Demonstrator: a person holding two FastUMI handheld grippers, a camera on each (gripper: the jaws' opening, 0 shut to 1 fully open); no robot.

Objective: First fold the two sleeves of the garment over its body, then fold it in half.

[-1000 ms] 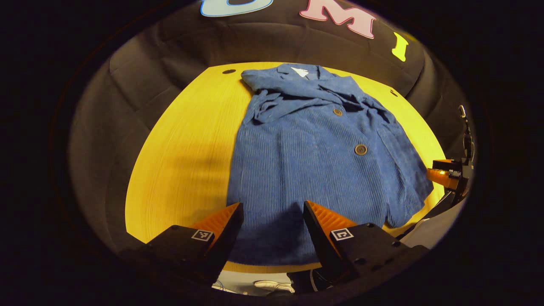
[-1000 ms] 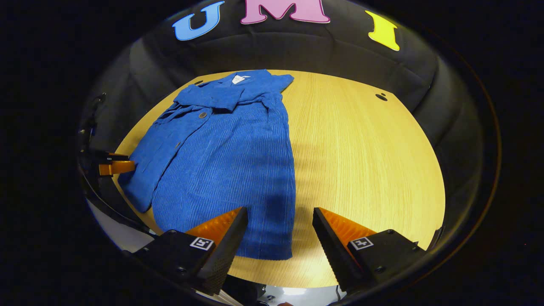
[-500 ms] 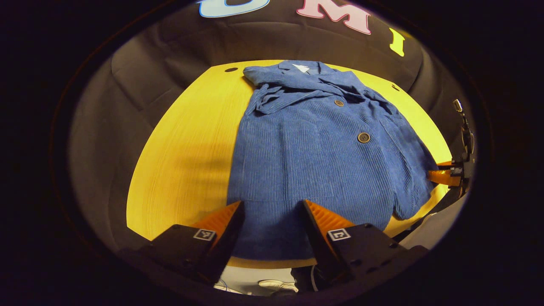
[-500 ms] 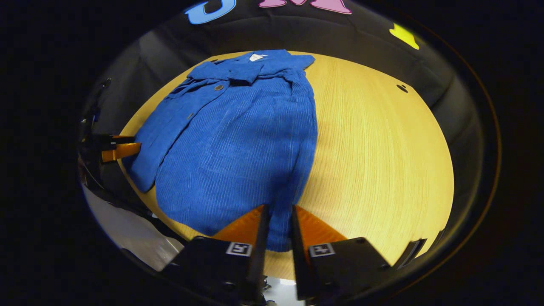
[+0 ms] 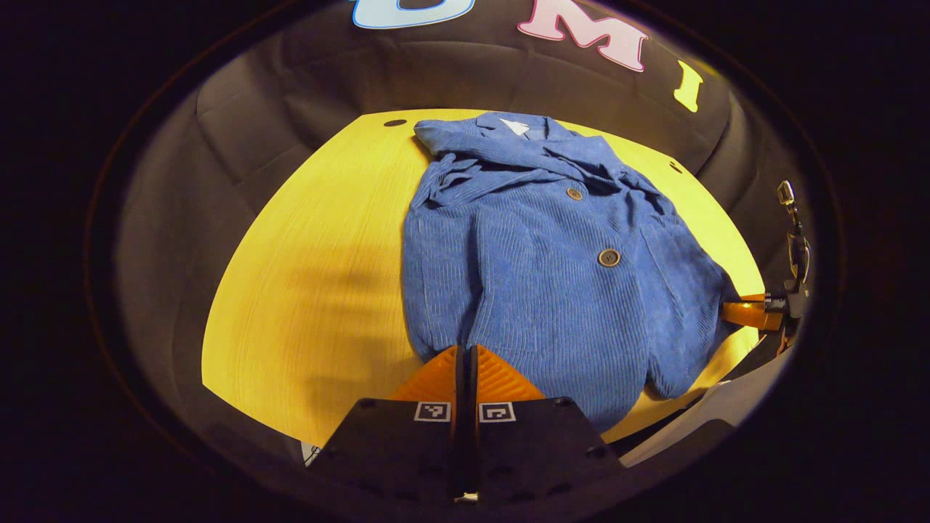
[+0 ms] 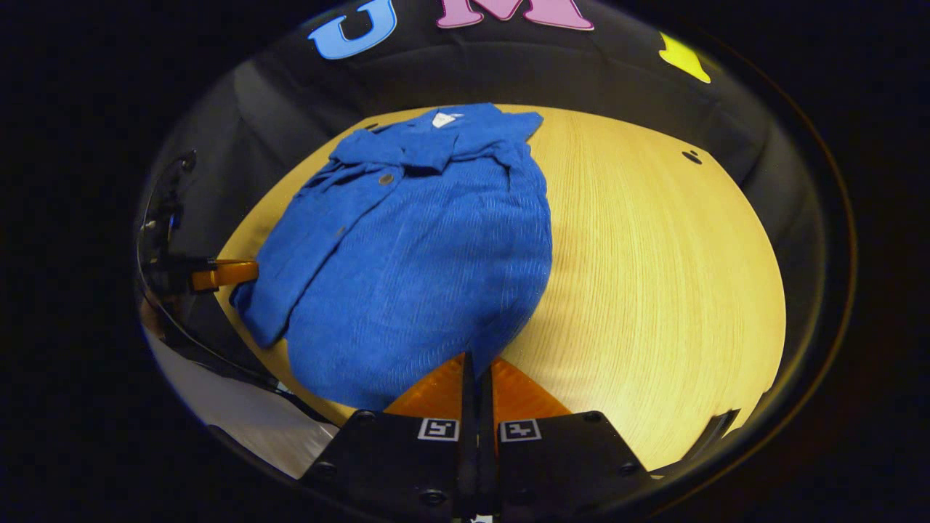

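Note:
A blue corduroy jacket (image 5: 552,276) lies buttoned side up on the yellow wooden table (image 5: 312,276), collar at the far end. Both sleeves are folded across the chest below the collar. In the left gripper view, my left gripper (image 5: 465,354) is shut on the jacket's near hem at its left corner. In the right gripper view, my right gripper (image 6: 476,361) is shut on the near hem of the jacket (image 6: 414,254) at its right corner. The hem bunches at both grips. The right gripper's fingers (image 5: 745,313) show at the jacket's far side edge, and the left gripper's fingers (image 6: 225,274) likewise.
The table (image 6: 654,276) has bare wood to the right of the jacket, and bare wood to its left in the left gripper view. Small dark holes (image 5: 393,123) (image 6: 692,156) mark its far corners. Black cloth walls close in behind and beside it.
Both grippers went from open to shut on the hem, the right one first, then the left. The near hem has drawn in and bunched toward the fingers.

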